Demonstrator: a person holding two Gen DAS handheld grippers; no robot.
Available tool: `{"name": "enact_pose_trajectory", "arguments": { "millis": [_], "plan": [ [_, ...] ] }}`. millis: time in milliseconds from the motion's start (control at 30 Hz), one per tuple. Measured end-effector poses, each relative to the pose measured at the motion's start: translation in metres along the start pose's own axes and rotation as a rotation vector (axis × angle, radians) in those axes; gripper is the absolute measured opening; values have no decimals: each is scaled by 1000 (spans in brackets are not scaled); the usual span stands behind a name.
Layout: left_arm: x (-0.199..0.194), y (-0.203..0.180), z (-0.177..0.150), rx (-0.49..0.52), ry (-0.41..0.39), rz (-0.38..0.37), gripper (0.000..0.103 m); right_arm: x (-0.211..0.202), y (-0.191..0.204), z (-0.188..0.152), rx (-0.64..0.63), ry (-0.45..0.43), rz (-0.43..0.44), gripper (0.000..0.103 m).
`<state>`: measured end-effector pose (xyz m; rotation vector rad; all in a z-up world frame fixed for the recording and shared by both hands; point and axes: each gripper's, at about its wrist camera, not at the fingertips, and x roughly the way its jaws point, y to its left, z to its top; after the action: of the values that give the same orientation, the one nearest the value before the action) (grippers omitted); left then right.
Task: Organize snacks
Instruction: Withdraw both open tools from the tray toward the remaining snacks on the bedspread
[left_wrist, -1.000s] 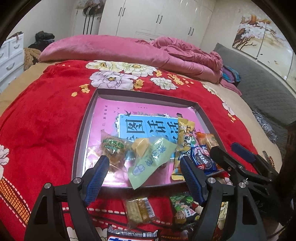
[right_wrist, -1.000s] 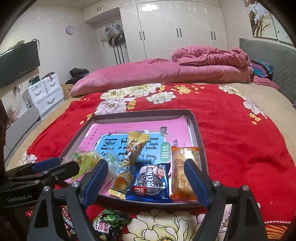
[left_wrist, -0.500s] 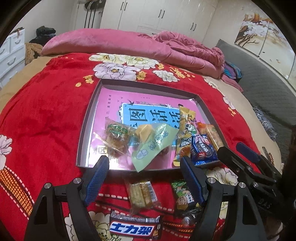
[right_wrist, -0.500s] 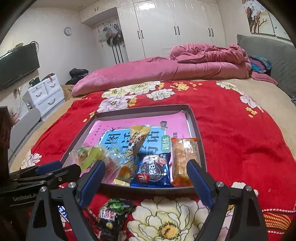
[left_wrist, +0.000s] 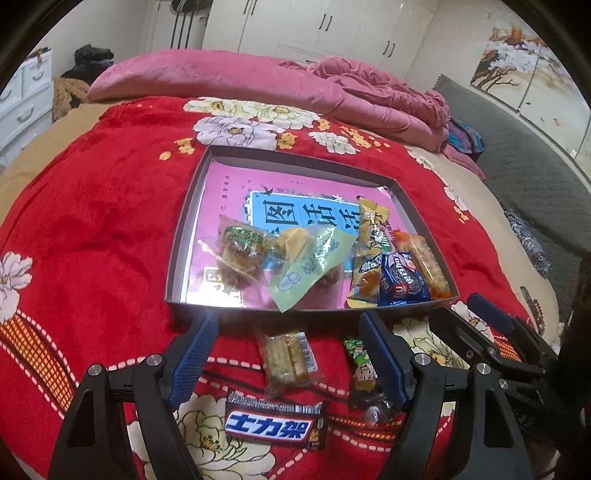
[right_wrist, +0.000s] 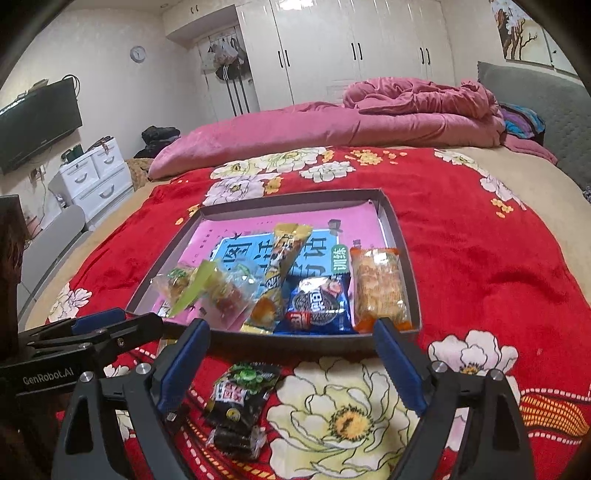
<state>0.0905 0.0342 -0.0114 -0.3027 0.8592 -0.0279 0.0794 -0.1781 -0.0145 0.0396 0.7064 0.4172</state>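
My left gripper (left_wrist: 288, 332) and right gripper (right_wrist: 291, 347) both gape empty above three loose snacks: wafer pack (left_wrist: 290, 356), chocolate bar (left_wrist: 275, 424), green-black packet (right_wrist: 240, 398). These lie just outside the tray (right_wrist: 406, 266), so I judge them next

1. A tray (left_wrist: 177, 258) lies on the blanket (left_wrist: 92, 221) on the bed.
2. In the tray, near its front wall, lie snack packs: a cookie pack (right_wrist: 317, 304) with a cracker pack (right_wrist: 380, 288) just to its right.
3. In front of the tray, on the blanket, lie a chocolate bar (left_wrist: 275, 424), a biscuit pack (left_wrist: 290, 356) and a dark candy bag (right_wrist: 240, 402).
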Motion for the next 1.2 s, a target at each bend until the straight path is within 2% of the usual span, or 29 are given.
{"name": "enact_pose_trajectory", "arguments": {
  "millis": [367, 700, 1200],
  "plan": [
    [-8, 5, -6, -19, 8, 3, 80, -7, 9, -10, -18, 21, 17, 89],
    [-13, 19, -14, -91, 49, 10, 80, -15, 10, -21, -2, 62, 50, 89],
    [-18, 11, -29, -69, 100, 69, 80, -16, 18, -37, -41, 137, 52, 89]
  ]
}}
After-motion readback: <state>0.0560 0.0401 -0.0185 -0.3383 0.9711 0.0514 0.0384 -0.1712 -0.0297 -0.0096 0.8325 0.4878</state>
